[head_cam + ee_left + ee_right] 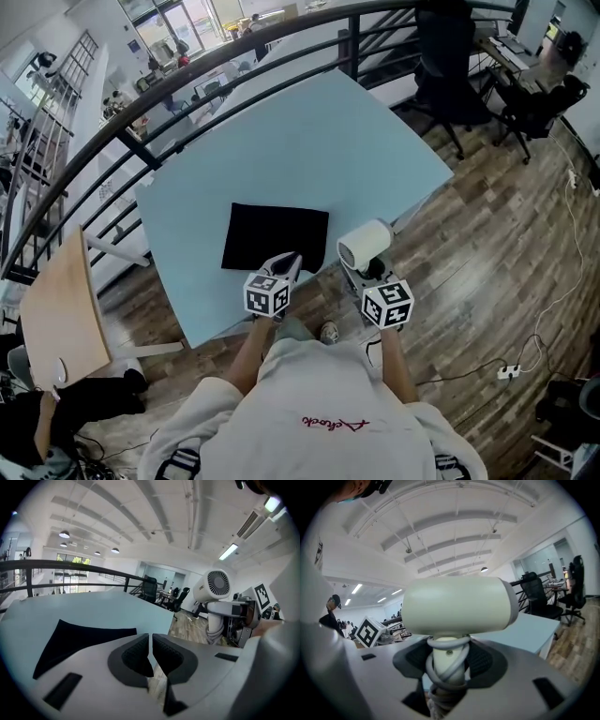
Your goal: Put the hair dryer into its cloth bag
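Observation:
The black cloth bag [275, 238] lies flat on the pale blue table [309, 141], close to its near edge; it also shows in the left gripper view as the dark bag [75, 639]. My right gripper [372, 273] is shut on the handle of the white hair dryer [364, 246], whose cord is wound round the handle [449, 665]. The dryer's barrel [457, 604] stands upright above the jaws, just off the table's near corner, right of the bag. My left gripper [289, 266] is shut with nothing in it, its tip at the bag's near edge.
A dark curved railing [187, 94] runs behind the table. A wooden side table [61, 309] stands at the left. Black office chairs [450, 84] and a desk stand at the far right on the wooden floor. A white power strip [509, 371] lies on the floor.

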The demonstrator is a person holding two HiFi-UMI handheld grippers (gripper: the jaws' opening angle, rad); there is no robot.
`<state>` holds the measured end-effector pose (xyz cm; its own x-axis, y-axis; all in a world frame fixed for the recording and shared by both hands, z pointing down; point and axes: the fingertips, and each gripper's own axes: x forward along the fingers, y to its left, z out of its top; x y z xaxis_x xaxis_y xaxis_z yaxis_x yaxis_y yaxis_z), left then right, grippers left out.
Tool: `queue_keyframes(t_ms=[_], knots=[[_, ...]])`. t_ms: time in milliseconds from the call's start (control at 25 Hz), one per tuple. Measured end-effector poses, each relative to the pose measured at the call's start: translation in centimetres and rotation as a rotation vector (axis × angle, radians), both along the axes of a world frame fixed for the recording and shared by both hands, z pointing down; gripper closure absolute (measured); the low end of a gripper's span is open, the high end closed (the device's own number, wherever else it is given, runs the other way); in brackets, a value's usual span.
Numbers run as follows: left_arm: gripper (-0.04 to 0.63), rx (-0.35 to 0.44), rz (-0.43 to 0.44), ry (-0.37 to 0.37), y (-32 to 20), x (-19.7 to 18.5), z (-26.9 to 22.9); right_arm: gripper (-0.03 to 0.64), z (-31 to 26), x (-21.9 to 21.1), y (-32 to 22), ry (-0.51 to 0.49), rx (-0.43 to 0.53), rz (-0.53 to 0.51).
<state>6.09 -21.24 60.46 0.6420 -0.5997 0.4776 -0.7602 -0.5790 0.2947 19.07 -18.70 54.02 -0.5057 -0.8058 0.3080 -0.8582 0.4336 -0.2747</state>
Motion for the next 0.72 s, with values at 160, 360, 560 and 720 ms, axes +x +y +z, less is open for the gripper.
queue_keyframes(t_ms=[160, 360, 560, 720], knots=[[0.586, -0.029, 0.021, -0.056, -1.9, 1.6, 2.3, 0.394, 0.7, 1.0, -1.4, 0.001, -0.021, 0.014], [0.457, -0.084, 0.107, -0.178, -3.7, 4.1, 6.2, 0.394, 1.8, 1.2, -2.9, 0.002, -0.052, 0.024], [0.44, -0.116, 0.194, -0.407, -4.2, 5.2, 11.4, 0.394, 3.7, 1.1, -3.7, 0.004, -0.099, 0.024], [0.44, -0.138, 0.236, -0.519, -4.6, 5.1, 13.8, 0.394, 4.7, 1.0, -4.6, -0.007, -0.125, 0.022]])
